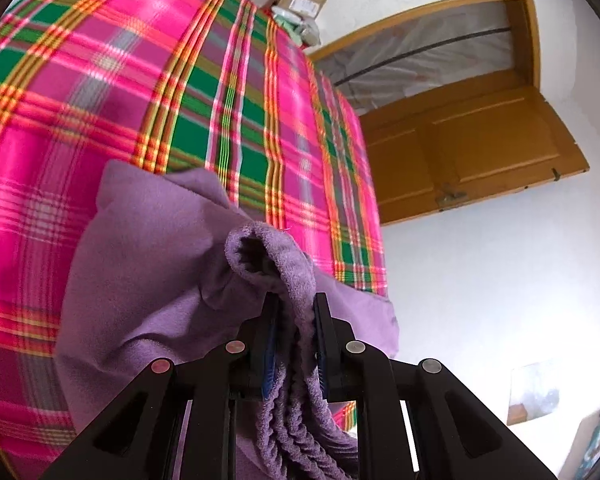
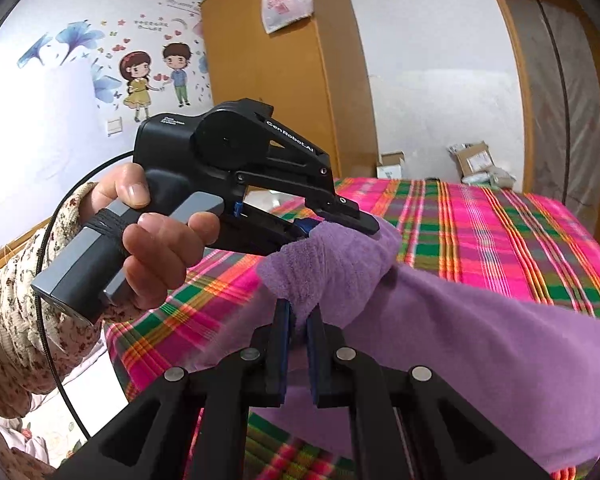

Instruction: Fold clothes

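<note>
Wide bare stretches of the plaid bed cover (image 1: 120, 92) are seen beyond and to the left of the purple garment (image 1: 148, 280), where a hand-held gripper could be passed freely. At the bed's far end, passage is blocked by cardboard boxes (image 2: 474, 160) and a tall wooden wardrobe (image 2: 284, 80). Beside the bed, an open wooden door (image 1: 480, 140) stands along white floor. The left hand-held gripper (image 2: 332, 224) and the hand (image 2: 156, 236) holding it are crowded close ahead of the right hand-held gripper (image 2: 298, 316).
</note>
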